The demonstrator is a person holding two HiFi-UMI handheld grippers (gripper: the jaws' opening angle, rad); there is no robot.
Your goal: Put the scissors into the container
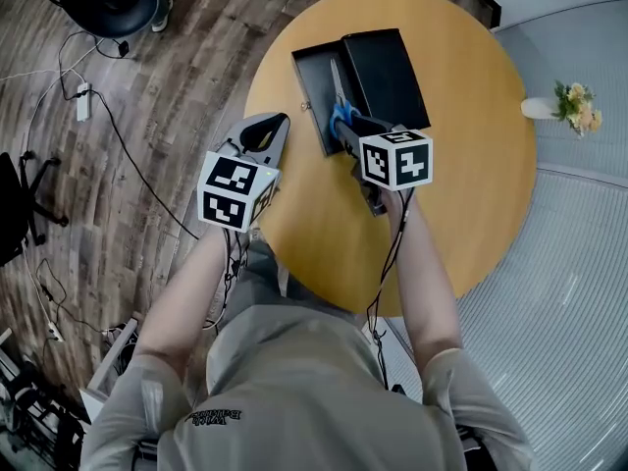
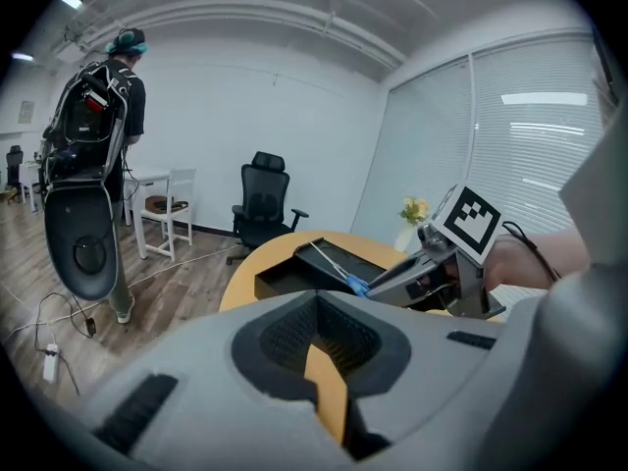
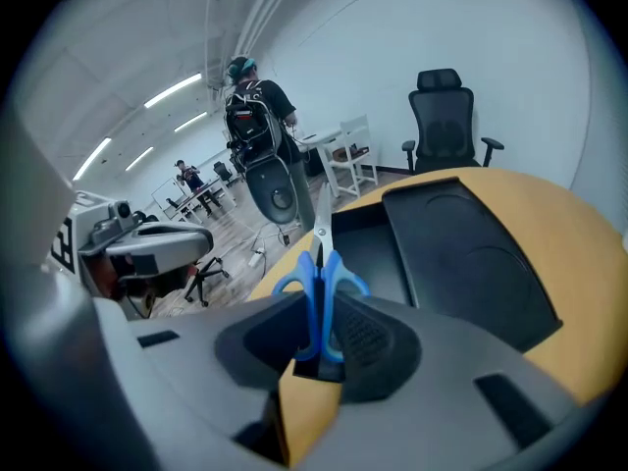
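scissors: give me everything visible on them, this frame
The scissors have blue plastic loop handles and plain silver metal blades, closed together. The right gripper is shut on the handles, with the blades pointing straight away from it. In the head view they reach out over the open black container on the round wooden table. Whether the tips touch the container's floor cannot be told. Nothing else touches them.

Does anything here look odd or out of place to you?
Nothing spilled or damaged. The scissors are clamped in the right gripper's jaws, blades over the open black container; its lid lies off beside it.
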